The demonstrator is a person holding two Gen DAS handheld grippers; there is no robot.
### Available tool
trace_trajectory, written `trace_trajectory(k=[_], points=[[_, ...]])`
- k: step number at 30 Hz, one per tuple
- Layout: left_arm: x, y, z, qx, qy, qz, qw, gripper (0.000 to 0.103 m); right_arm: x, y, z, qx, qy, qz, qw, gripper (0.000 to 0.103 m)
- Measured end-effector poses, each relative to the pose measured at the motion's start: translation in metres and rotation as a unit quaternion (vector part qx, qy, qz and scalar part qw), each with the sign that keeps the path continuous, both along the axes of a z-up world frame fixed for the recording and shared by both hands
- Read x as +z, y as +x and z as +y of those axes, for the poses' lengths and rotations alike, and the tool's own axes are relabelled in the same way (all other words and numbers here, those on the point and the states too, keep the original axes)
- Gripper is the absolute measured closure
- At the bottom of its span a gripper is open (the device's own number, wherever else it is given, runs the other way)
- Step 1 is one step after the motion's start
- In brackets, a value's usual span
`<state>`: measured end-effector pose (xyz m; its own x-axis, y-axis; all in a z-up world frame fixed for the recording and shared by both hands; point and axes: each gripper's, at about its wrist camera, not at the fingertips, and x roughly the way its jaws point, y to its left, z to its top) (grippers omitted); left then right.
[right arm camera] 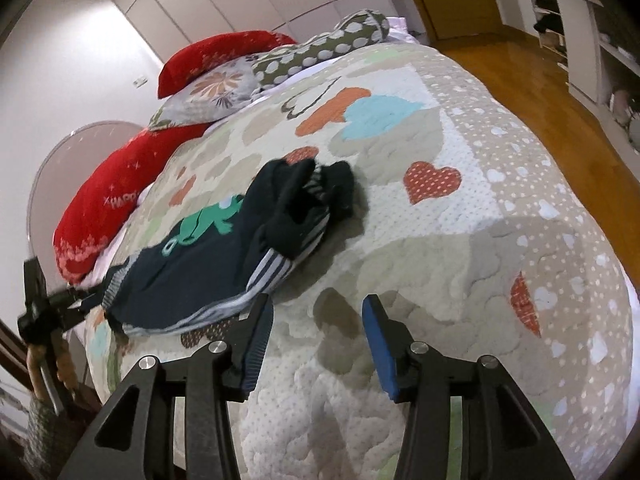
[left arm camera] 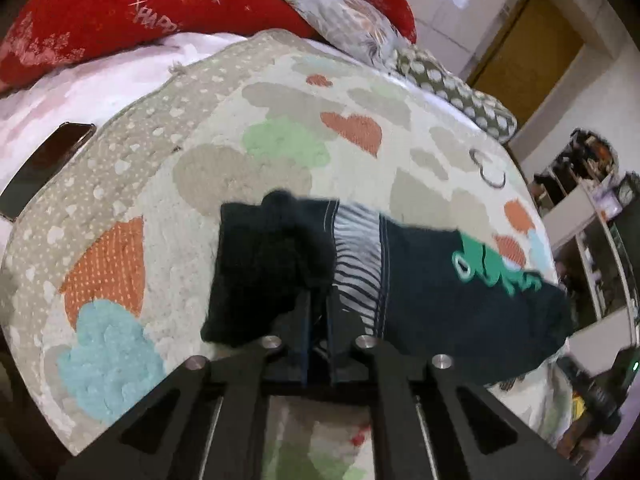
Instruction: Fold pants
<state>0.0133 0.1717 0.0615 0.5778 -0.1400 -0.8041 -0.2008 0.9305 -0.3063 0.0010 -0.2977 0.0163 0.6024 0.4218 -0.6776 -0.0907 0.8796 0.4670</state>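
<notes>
Bed (right arm camera: pixel 460 240) fills most of both views, covered w/ a beige quilt (left arm camera: pixel 192 184) full of hearts in orange, blue, green. Red pillows (left arm camera: pixel 132 12) and a couple patterned cushions (right arm camera: pixel 320 50) sit up at the head end, phone (left arm camera: pixel 44 168) lies on the white sheet off the quilt's edge.

Pants (right arm camera: pixel 224 256) are dark navy w/ striped side panels and a green frog print, lying on the quilt roughly mid-bed. In my right cam the long axis runs diagonal, from lower left near my other hand up toward the right, where the far end is bunched into a dark lump. They're partly doubled over, not flat.

My left claw (left arm camera: pixel 318 312) is clenched tight on the pants, pads nearly touching w/ dark fabric pinched between them, cloth draping over both sides of the tips. From the right cam you can see it (right arm camera: pixel 86 300) at the lower-left end of the garment, right at the bed's edge.

My right claw (right arm camera: pixel 316 332) is released, about half open, nothing between the blue pads. It hangs over bare quilt just beside the striped hem; left pad looks v close to the hem, can't tell if touching.
</notes>
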Motion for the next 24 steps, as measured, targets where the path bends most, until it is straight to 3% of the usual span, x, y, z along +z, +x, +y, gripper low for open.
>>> trace_trajectory(k=[7,13,15,16,20,24], points=[[-0.017,-0.02,-0.006,0.017,0.015,0.029,0.9993,0.097,0.02,0.021,0.002,-0.017,-0.003,-0.024,1.0,0.052],[-0.02,-0.024,-0.008,0.017,0.025,0.018,0.9994,0.097,0.028,0.04,0.026,-0.011,-0.034,-0.053,0.998,0.052],[-0.019,-0.025,-0.008,0.019,0.026,0.015,0.9994,0.097,0.029,0.049,0.041,0.02,-0.055,-0.051,0.997,0.074],[-0.019,-0.025,-0.008,0.021,0.025,0.014,0.9994,0.097,0.03,0.053,0.049,0.036,-0.079,-0.048,0.995,0.097],[-0.018,-0.028,-0.009,0.029,0.028,0.006,0.9992,0.097,0.051,0.06,0.062,0.05,-0.131,-0.075,0.987,0.099],[-0.022,-0.031,-0.016,0.033,0.041,0.003,0.9986,0.097,0.08,0.07,0.051,0.023,-0.119,-0.11,0.986,0.1]])
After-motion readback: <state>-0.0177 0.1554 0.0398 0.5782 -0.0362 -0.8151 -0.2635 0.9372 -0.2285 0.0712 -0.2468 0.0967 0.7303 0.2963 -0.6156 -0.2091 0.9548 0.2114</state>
